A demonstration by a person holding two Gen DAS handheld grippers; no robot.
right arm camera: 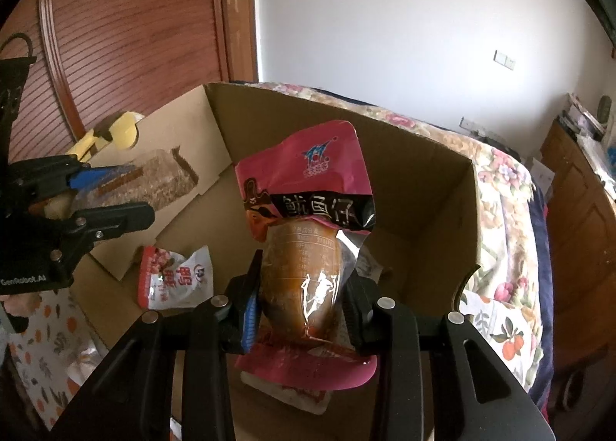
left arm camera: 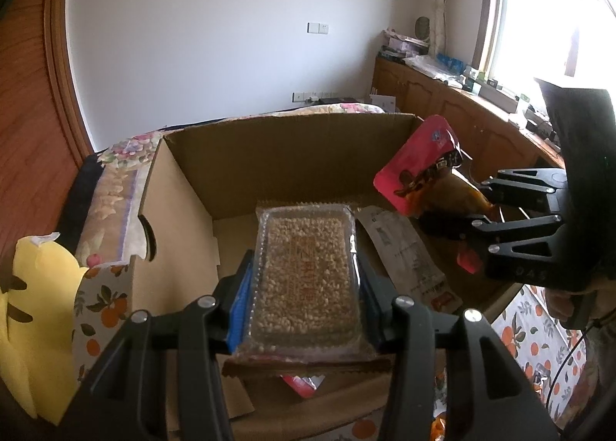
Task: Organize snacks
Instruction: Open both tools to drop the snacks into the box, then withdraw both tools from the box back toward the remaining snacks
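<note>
Left gripper [left arm camera: 304, 279] pinches clear-wrapped rice cake pack [left arm camera: 306, 275] over open cardboard box [left arm camera: 269, 156]; right gripper [right arm camera: 302, 302] clamps pink squid snack pouch [right arm camera: 308, 217] above same box

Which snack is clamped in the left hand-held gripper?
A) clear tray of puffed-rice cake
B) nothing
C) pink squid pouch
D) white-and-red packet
A: the left hand-held gripper is closed on the clear tray of puffed-rice cake, held over the cardboard box; the pink pouch is in the right hand-held gripper.
</note>
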